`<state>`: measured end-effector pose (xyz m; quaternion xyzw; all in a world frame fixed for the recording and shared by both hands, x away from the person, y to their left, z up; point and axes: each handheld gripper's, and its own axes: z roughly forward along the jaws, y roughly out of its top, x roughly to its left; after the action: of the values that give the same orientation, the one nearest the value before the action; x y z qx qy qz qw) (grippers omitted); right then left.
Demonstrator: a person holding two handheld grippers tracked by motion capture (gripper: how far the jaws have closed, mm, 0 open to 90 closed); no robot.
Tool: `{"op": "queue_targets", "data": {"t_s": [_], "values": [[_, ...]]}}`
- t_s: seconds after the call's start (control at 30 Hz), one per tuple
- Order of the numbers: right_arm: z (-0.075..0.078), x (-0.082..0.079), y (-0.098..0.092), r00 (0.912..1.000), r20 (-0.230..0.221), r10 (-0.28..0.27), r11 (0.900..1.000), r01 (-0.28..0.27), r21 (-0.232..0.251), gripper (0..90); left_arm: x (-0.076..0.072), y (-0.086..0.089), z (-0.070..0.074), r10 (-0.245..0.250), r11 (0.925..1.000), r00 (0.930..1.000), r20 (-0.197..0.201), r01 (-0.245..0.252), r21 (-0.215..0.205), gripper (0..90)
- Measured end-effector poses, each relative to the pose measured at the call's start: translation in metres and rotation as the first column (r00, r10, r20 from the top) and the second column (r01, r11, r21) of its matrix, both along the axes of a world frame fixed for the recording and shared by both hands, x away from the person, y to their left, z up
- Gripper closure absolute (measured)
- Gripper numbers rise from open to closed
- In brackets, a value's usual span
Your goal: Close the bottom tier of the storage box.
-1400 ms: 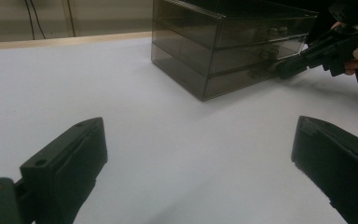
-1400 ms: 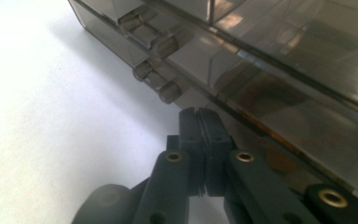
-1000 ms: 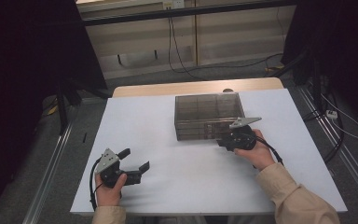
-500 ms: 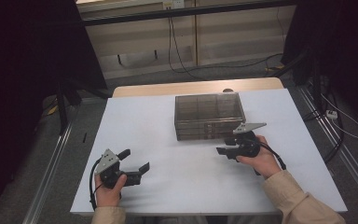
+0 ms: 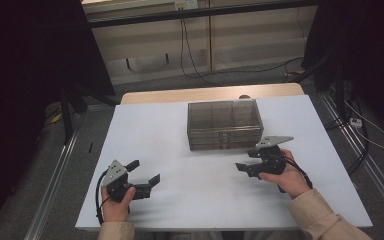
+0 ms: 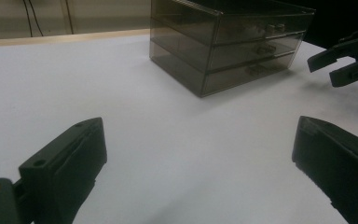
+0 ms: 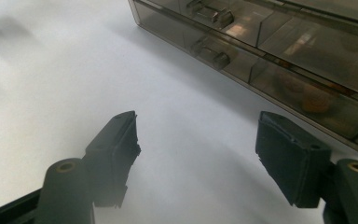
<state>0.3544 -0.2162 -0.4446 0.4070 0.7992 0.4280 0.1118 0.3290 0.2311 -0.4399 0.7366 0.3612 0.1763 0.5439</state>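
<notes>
A smoky see-through drawer box [image 5: 225, 122] with three drawers stands at the middle back of the white table [image 5: 170, 145]. My right gripper [image 5: 245, 160] hovers just in front of the box's right end, pointing left. Its jaws have just been opening and stand open with nothing between them. In the right gripper view the gripper [image 7: 196, 140] faces bare table below the drawer fronts [image 7: 270, 51]; a small orange thing [image 7: 314, 100] lies in the bottom drawer. My left gripper [image 5: 145, 171] rests open near the front left, aimed at the box [image 6: 228, 42].
A wooden strip [image 5: 205, 94] runs along the table's far edge. Metal rails [image 5: 55, 175] flank the table on both sides. Cables [image 5: 190, 55] trail over the floor behind. Dark curtains hang at the left and right.
My right gripper has drawn back from the front of the drawer box toward the near edge, and its jaws have spread apart. The left gripper has stayed put.
</notes>
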Motion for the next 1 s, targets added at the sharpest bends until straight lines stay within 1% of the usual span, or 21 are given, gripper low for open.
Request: {"op": "queue_targets", "data": {"t_s": [0.1, 0.17, 0.27, 0.33, 0.43, 0.53, 0.63, 0.73, 0.87, 0.93, 1.0], "values": [[0.001, -0.004, -0.002, 1.0000, 0.003, -0.002, 1.000, 0.002, 0.000, 26.3, 0.000, 0.000, 0.000, 0.002, 1.0000, 1.0000, 0.001, -0.002, -0.002, 3.1], [0.001, -0.006, -0.004, 1.0000, 0.007, 0.002, 1.000, -0.002, -0.009, 24.9, 0.000, 0.000, 0.000, 0.001, 1.0000, 1.0000, 0.002, -0.001, -0.003, 3.1], [0.002, -0.011, -0.006, 0.9999, 0.007, 0.009, 1.000, -0.008, -0.007, 24.2, 0.000, 0.000, 0.000, 0.004, 1.0000, 1.0000, 0.002, -0.004, -0.007, 3.1], [0.003, -0.015, -0.006, 0.9998, 0.016, 0.010, 1.000, -0.010, -0.002, 23.6, 0.000, 0.000, 0.000, 0.004, 1.0000, 1.0000, 0.001, -0.004, -0.006, 3.1], [0.003, -0.019, -0.008, 0.9996, 0.022, 0.017, 1.000, -0.017, -0.008, 22.6, 0.000, 0.000, 0.000, -0.001, 1.0000, 1.0000, 0.000, 0.001, 0.000, 3.1], [0.002, -0.022, -0.011, 0.9997, 0.024, 0.003, 1.000, -0.003, -0.016, 20.3, 0.000, 0.000, 0.000, 0.000, 1.0000, 1.0000, -0.001, 0.000, -0.001, 3.1], [-0.001, -0.025, -0.015, 0.9997, 0.023, -0.004, 1.000, 0.005, -0.026, 19.9, 0.000, 0.000, 0.000, 0.000, 1.0000, 1.0000, 0.002, 0.000, 0.000, 3.1], [-0.002, -0.027, -0.019, 0.9996, 0.022, -0.016, 1.000, 0.016, -0.017, 19.4, 0.000, 0.000, 0.000, -0.001, 1.0000, 1.0000, 0.000, 0.001, 0.001, 3.1], [-0.003, -0.032, -0.024, 0.9993, 0.027, -0.024, 0.999, 0.025, -0.020, 19.2, 0.000, 0.000, 0.000, -0.002, 1.0000, 1.0000, 0.000, 0.002, 0.001, 3.1], [-0.003, -0.034, -0.027, 0.9985, 0.041, -0.037, 0.999, 0.038, -0.029, 19.2, 0.000, 0.000, 0.000, -0.001, 1.0000, 1.0000, 0.000, 0.001, 0.002, 3.1], [-0.004, -0.037, -0.029, 0.9986, 0.036, -0.037, 0.999, 0.038, -0.019, 19.2, 0.000, 0.000, 0.000, -0.002, 1.0000, 1.0000, 0.000, 0.002, 0.002, 3.1]]}}
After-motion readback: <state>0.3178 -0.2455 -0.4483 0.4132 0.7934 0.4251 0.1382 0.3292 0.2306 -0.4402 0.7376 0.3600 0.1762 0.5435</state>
